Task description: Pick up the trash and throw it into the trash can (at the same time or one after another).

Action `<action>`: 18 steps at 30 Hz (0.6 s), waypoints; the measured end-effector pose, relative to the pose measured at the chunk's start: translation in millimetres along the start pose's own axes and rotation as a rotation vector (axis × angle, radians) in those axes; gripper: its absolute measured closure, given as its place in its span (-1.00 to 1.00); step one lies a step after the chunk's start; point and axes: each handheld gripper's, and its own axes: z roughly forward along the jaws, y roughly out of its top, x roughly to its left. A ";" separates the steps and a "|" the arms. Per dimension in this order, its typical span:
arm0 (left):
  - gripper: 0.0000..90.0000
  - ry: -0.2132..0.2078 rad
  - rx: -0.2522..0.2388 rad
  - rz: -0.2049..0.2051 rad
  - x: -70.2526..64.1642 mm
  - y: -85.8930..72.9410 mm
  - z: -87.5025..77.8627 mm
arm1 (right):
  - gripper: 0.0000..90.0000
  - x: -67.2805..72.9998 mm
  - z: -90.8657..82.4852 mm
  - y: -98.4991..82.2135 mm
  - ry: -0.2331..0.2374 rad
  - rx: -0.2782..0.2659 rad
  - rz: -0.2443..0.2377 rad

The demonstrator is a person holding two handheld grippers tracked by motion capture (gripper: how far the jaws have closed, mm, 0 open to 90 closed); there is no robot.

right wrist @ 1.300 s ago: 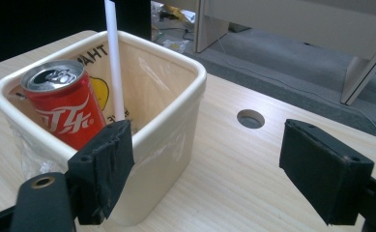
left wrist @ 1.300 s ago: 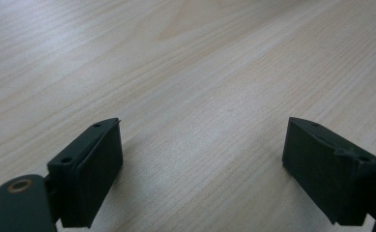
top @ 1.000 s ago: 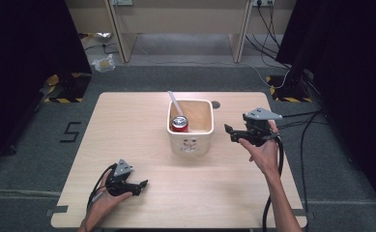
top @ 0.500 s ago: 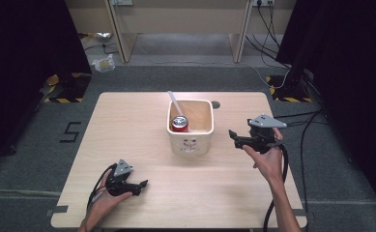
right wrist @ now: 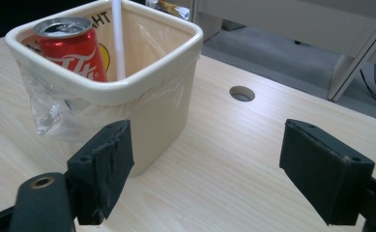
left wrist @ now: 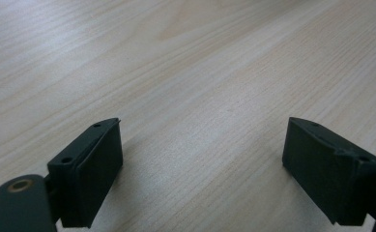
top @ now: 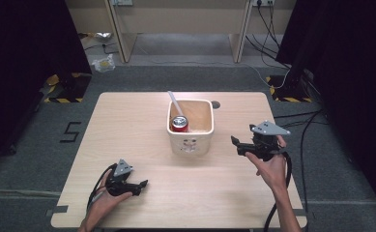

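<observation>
bin: cream square tub (top: 190,140) sitting mid-table, a bit toward the far side, upright. the right gripper is the nearest thing to it, so i'm treating this as the thing in play.
liner: thin clear plastic bag (right wrist: 55,113) lines it and spills over the outside wall. looks slippery and crinkly, so i'd guess pinching there just pulls the bag, not the tub.
rim: thick rolled lip (right wrist: 108,92), looks stiff. probably the best spot to grab, one jaw inside and one outside the near-right wall.
weight: hard plastic, likely light on its own, but the load sits on the left side so it may tip toward that side if lifted by one edge.
can: red soda can (top: 179,123) standing inside against the left wall, tab end up, opened by the look of it. could slosh if there's anything left, can't tell.
white stick: long white spoon or straw handle (top: 175,103) leaning out over the far-left rim. loose, could fall out on a tilt.
right gripper: (top: 246,145) just right of the tub, apart from it, jaws spread wide, nothing between them.
left gripper: (top: 138,185) well away at the near-left, low over bare wood, jaws gaping and empty too.
table: light wood top (top: 127,125), cable hole (top: 216,104) just beyond the tub's far-right corner.
</observation>
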 end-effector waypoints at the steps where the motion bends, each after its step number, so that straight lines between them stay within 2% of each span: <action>1: -0.70 -0.001 0.000 0.000 0.1 0.0 0.0 | -0.56 0.4 -0.8 -1.7 0.002 0.005 0.001; 18: -0.70 -0.001 -0.002 0.000 0.0 -0.1 0.2 | -0.56 -0.2 -1.5 -28.4 0.003 0.024 0.020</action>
